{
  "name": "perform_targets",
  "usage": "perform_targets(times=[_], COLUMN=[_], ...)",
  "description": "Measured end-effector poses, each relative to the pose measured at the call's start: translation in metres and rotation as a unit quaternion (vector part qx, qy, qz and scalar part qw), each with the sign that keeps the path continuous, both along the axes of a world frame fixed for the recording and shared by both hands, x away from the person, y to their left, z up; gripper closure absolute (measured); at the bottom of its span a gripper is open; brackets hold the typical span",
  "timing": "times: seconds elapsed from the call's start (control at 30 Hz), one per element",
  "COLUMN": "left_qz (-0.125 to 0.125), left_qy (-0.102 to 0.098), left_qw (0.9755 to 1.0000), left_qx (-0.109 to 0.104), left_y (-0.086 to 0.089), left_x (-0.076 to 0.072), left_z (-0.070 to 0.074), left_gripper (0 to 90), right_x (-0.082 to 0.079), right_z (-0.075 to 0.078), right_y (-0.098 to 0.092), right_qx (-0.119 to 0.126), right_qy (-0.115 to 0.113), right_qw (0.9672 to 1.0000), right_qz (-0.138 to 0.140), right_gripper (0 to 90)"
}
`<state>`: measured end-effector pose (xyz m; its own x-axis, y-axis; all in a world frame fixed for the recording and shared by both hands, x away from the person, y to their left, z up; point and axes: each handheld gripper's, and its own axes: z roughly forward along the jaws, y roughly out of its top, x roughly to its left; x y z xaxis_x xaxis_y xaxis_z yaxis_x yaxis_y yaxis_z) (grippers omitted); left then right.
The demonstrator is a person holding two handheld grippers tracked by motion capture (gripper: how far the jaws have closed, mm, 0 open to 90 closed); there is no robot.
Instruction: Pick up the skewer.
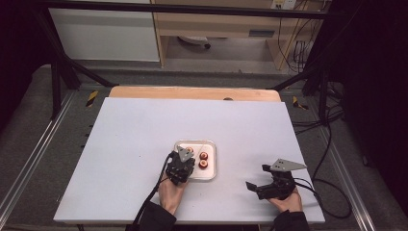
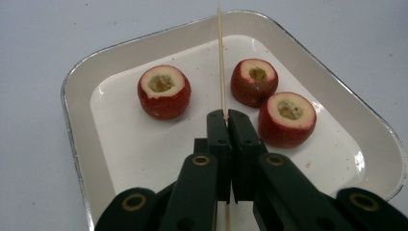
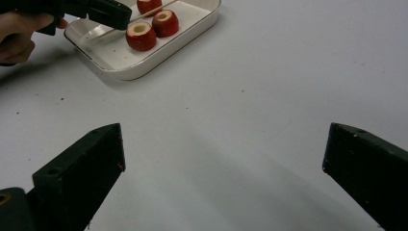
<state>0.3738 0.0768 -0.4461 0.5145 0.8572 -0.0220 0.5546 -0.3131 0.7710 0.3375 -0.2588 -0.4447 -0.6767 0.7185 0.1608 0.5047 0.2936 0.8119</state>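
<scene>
Left gripper [image 2: 226,115]: jaws pressed together on a thin wooden skewer [image 2: 221,62]; the stick runs straight out ahead of the tips, over the white tray [image 2: 86,82].
Skewer, handling: by my judgement light, stiff along its length, quick to snap or swivel if bent sideways; the hold sits low on the shaft, a long free end beyond the tips.
Cored fruits: three red pieces with hollowed tops in the tray; one [image 2: 164,91] ahead and left of the jaws, one [image 2: 254,82] ahead and right, one [image 2: 287,119] just beside the right jaw; they look firm, round and likely to roll; a grip across the sides would suit better than one at the soft rim.
Left hand [image 1: 171,192]: reaches forward, gripper tips over the tray's near edge.
Right gripper [image 3: 223,159]: jaws wide apart, nothing between them; bare table [image 3: 269,72] beneath, tray well ahead and left.
Right hand [image 1: 287,201]: low by the table's near edge, gripper turned towards the tray.
</scene>
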Motion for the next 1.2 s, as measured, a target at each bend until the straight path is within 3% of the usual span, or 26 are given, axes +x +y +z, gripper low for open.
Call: perform_targets(times=[0.2, 0.27, 0.57, 0.67, 0.93, 0.97, 1.0, 1.07, 1.2], left_qz=[-0.021, -0.04, -0.094, -0.119, -0.155, -0.167, -0.167, -0.184, -0.2], left_qy=[-0.003, -0.002, 0.0, -0.005, 0.0, 0.003, 0.003, 0.01, 0.014], left_qw=[0.9997, 0.9989, 0.9954, 0.9929, 0.9878, 0.9856, 0.9856, 0.9826, 0.9792], left_qx=[-0.015, -0.023, -0.018, 0.001, 0.018, 0.022, 0.022, 0.023, 0.032], left_y=[0.014, 0.022, 0.033, 0.031, 0.022, 0.018, 0.018, 0.013, 0.005], left_x=[-0.004, -0.006, -0.013, -0.018, -0.022, -0.022, -0.022, -0.023, -0.023], left_z=[0.009, 0.014, 0.022, 0.026, 0.033, 0.033, 0.033, 0.035, 0.035], left_gripper=[88.3, 88.4, 88.4, 88.4, 88.4, 88.4, 88.4, 88.4, 88.4], right_x=[0.0, -0.001, -0.001, -0.002, -0.001, -0.001, -0.001, 0.0, -0.002], right_z=[0.001, 0.002, 0.006, 0.008, 0.011, 0.012, 0.012, 0.014, 0.016], right_y=[0.001, 0.003, 0.015, 0.022, 0.036, 0.039, 0.039, 0.043, 0.047], right_qx=[-0.006, -0.015, -0.049, -0.063, -0.096, -0.106, -0.106, -0.119, -0.137], right_qy=[-0.01, -0.014, -0.031, -0.043, -0.058, -0.062, -0.062, -0.071, -0.083], right_qw=[0.9999, 0.9998, 0.9982, 0.9968, 0.9928, 0.9914, 0.9914, 0.9891, 0.9855], right_qz=[0.004, 0.005, 0.016, 0.026, 0.042, 0.046, 0.046, 0.05, 0.057], right_gripper=[1.7, 1.7, 1.6, 1.7, 2.0, 2.1, 2.1, 2.9, 4.1])
